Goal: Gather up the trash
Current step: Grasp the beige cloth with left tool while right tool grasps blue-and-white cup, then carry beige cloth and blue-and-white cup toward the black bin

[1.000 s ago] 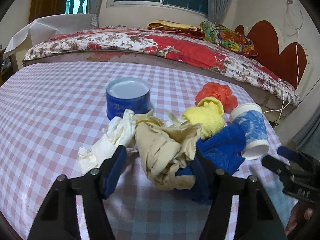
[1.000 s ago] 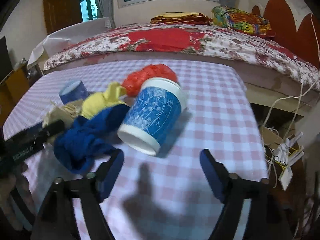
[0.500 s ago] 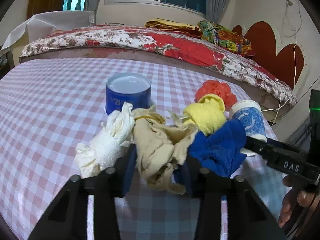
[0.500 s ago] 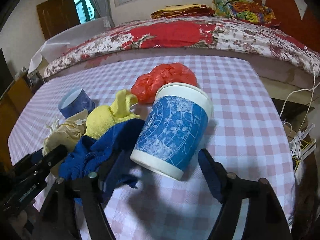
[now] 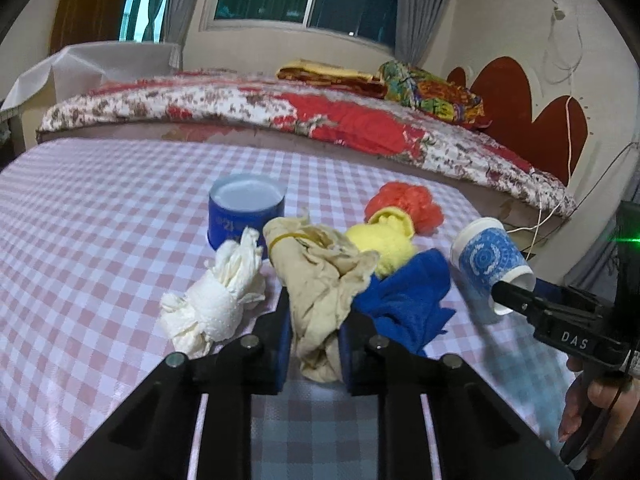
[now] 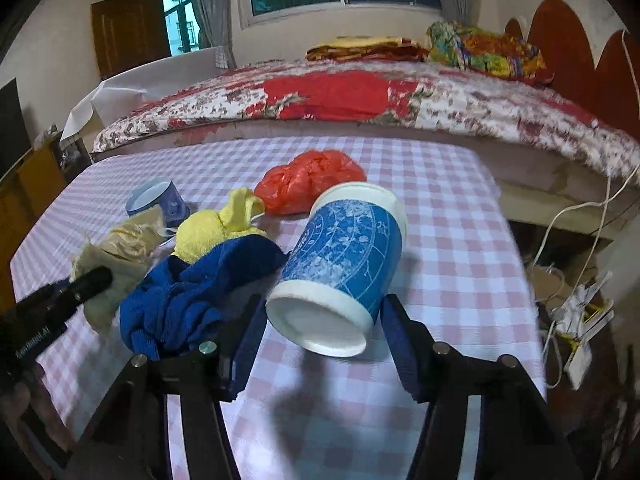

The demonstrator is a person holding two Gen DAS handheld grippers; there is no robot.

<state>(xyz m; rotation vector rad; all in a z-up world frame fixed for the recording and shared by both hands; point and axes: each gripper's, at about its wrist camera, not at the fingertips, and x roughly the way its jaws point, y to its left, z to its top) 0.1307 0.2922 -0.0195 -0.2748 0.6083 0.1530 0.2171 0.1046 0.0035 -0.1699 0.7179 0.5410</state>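
Note:
My left gripper (image 5: 313,330) is shut on a crumpled beige rag (image 5: 320,276), which also shows in the right wrist view (image 6: 120,248). A white tissue wad (image 5: 218,304) lies to its left, a blue cloth (image 5: 404,300) to its right. My right gripper (image 6: 320,320) straddles a blue-patterned paper cup (image 6: 344,256) lying on its side, its pads close to the cup's sides; the cup also shows in the left wrist view (image 5: 486,264). A yellow cloth (image 6: 212,228) and a red plastic bag (image 6: 308,184) lie behind.
A blue tin (image 5: 246,216) stands behind the pile on the pink checked table (image 5: 100,220). A bed with a floral cover (image 5: 300,116) runs along the far table edge. Cables and clutter (image 6: 576,308) lie on the floor past the right edge.
My left gripper closed from wide open onto the beige rag. My right gripper advanced to the cup and narrowed around its base; the cup now tilts up a little.

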